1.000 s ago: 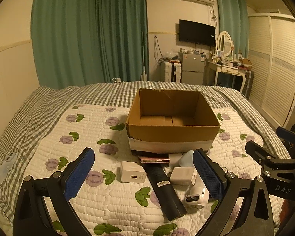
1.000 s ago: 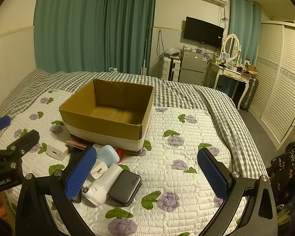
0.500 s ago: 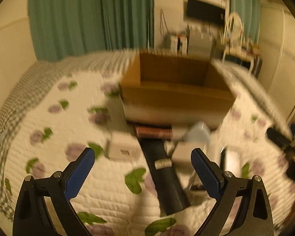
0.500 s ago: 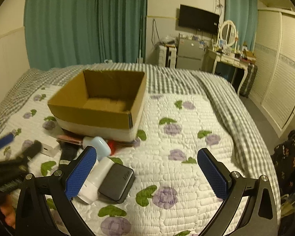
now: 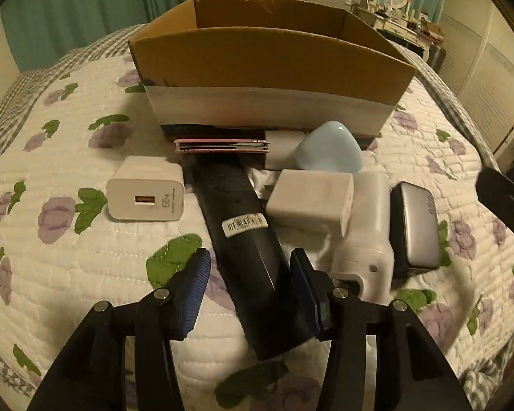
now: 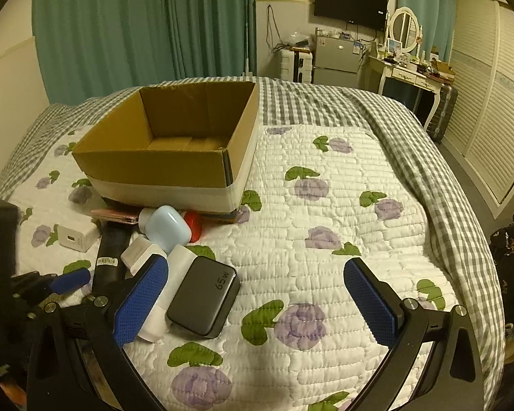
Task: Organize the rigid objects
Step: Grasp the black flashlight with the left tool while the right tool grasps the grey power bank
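Two grippers near cardboard box (image 5: 270, 68). Left gripper (image 5: 246, 291) has just been closing around black tube (image 5: 243, 239) lying in front of box; right pad touches, left pad not yet. Squeeze tube middle, lift straight. Right gripper (image 6: 257, 304) wide open, empty.

I see green curtains (image 6: 137, 27), a wall television (image 6: 351, 3), a small fridge (image 6: 335, 58) and a dressing table (image 6: 407, 72) behind the bed.
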`<state>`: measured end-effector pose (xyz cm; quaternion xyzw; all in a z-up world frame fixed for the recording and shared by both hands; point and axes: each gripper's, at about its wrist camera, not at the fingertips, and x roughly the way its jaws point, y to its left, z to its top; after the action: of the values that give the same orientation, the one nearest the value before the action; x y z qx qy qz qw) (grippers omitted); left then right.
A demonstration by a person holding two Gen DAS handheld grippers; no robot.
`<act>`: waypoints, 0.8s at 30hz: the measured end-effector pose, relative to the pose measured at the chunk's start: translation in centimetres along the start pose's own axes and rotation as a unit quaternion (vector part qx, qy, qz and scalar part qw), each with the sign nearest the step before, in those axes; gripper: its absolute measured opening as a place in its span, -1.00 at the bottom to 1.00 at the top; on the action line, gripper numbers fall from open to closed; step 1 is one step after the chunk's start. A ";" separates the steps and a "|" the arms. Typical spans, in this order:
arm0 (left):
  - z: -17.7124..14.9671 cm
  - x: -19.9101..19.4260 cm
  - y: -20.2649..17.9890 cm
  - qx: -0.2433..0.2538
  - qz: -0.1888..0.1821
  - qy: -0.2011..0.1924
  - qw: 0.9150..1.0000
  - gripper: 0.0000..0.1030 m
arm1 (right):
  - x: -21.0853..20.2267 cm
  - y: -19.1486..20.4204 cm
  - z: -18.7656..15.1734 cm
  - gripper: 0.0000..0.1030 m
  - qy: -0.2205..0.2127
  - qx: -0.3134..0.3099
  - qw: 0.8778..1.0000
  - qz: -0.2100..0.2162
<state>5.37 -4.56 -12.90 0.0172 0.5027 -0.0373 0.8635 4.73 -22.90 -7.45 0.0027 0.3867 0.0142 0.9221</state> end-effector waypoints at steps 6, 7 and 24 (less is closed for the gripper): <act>0.9 1.6 -0.3 0.012 0.021 -0.002 1.000 -0.06 | 0.6 0.4 -0.3 1.00 0.011 -0.008 1.000 0.000; 0.9 1.4 -0.3 0.014 0.023 -0.005 1.000 -0.07 | 0.7 0.5 -0.4 1.00 0.014 -0.010 1.000 0.000; 2.0 -3.6 1.9 -0.019 -0.018 -0.046 0.999 -0.61 | 5.2 2.7 -2.4 0.66 0.098 -0.044 0.994 0.002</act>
<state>5.47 -2.65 -8.86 -0.0097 0.4634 -0.0437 0.8850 6.55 -20.04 -12.78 -0.0387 0.4743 0.0336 0.8789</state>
